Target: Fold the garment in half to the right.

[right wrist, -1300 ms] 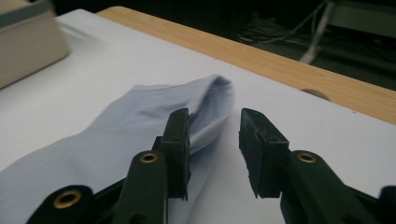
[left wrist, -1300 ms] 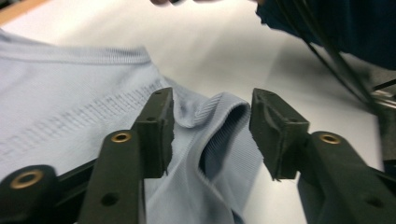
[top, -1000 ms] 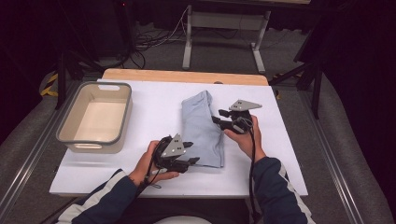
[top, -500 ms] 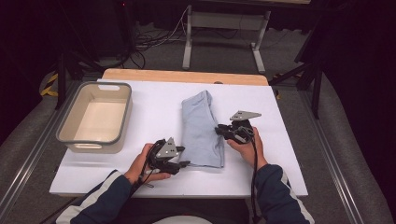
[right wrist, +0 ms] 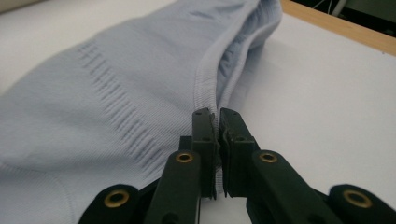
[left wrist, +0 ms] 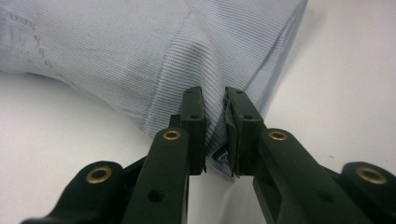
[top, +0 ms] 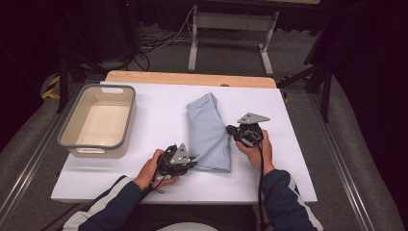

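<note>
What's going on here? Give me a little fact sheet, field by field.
Table: white top
Cloth: light blue, folded, mid-table
Bin: grey, open top, nothing visible inside, left of the cloth
Left gripper: pinching the cloth's near corner
Right gripper: shut on the cloth's right edge
Person: one gripper in each hand, striped sleeves

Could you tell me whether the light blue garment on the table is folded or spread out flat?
Folded: the light blue garment lies as a narrow strip, and stacked layers show at its edge in the right gripper view.
</note>
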`<action>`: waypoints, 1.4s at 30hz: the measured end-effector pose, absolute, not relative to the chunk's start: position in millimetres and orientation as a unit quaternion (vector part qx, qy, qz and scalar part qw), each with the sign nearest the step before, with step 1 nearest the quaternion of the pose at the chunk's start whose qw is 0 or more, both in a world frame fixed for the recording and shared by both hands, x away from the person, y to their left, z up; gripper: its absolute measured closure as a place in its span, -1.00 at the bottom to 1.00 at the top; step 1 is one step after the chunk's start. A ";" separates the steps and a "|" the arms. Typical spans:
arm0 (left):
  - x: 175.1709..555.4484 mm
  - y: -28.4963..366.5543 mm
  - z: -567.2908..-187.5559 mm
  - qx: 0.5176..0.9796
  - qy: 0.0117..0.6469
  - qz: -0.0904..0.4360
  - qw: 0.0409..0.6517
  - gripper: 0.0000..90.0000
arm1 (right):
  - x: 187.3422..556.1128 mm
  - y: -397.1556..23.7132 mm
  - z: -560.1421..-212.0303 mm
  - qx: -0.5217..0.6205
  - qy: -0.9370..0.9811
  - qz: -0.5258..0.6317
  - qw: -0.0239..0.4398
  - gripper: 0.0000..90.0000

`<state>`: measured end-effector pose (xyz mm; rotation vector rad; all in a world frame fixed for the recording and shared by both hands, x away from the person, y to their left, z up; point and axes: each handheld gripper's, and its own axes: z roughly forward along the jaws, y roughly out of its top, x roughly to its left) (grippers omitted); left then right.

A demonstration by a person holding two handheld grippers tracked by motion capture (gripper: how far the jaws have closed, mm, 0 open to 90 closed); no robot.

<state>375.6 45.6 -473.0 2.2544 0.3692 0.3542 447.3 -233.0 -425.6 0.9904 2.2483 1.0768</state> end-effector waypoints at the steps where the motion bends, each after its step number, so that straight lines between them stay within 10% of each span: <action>1: 374.1 44.3 -472.6 0.894 0.143 0.143 0.399 0.73 | 448.7 -232.3 -428.2 0.361 0.818 0.385 0.229 0.91; 11: 372.2 61.1 -463.7 0.893 0.138 0.101 0.416 0.52 | 448.9 -236.1 -437.0 0.369 0.820 0.372 0.230 0.82; 20: 377.0 74.4 -439.0 0.869 0.141 0.114 0.460 0.98 | 434.2 -247.6 -412.7 0.364 0.787 0.435 0.242 0.95; 42: 413.7 27.6 -472.5 0.885 0.152 0.114 0.424 0.98 | 432.5 -215.1 -453.5 0.285 0.863 0.362 0.206 1.00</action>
